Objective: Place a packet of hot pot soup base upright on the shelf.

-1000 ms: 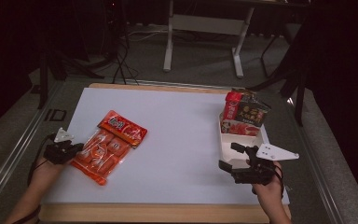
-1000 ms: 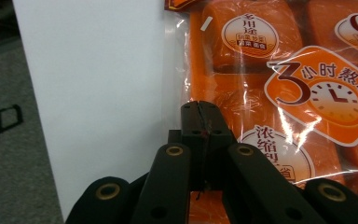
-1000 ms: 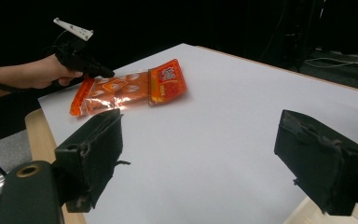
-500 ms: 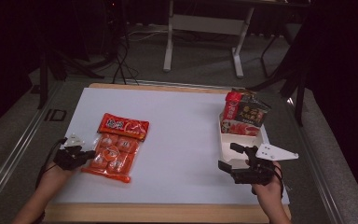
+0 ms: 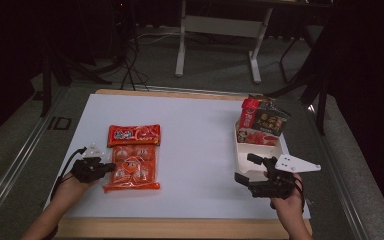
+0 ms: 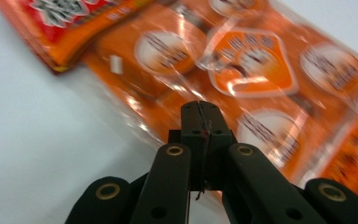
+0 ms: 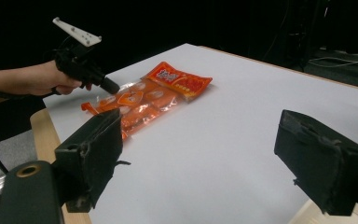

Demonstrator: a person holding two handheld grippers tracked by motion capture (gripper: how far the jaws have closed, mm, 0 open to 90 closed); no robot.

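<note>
Left gripper (image 6: 200,109), jaws pinched on clear edge of orange multi-pack snack bag (image 5: 131,167), mid-drag; right gripper (image 7: 205,163) wide open, empty (white tray (image 5: 242,155) awaits).

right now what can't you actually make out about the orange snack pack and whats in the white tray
- Print on the orange snack pack: blurred in the left gripper view, too small in the high view.
- Whether the left gripper, jaws shut, pinches the pack's clear edge: its own jaws cover the contact.
- White tray: the near part of its inside is hidden by the right gripper in the high view.
- Packets in the tray: labels too small and dim to read.
</note>
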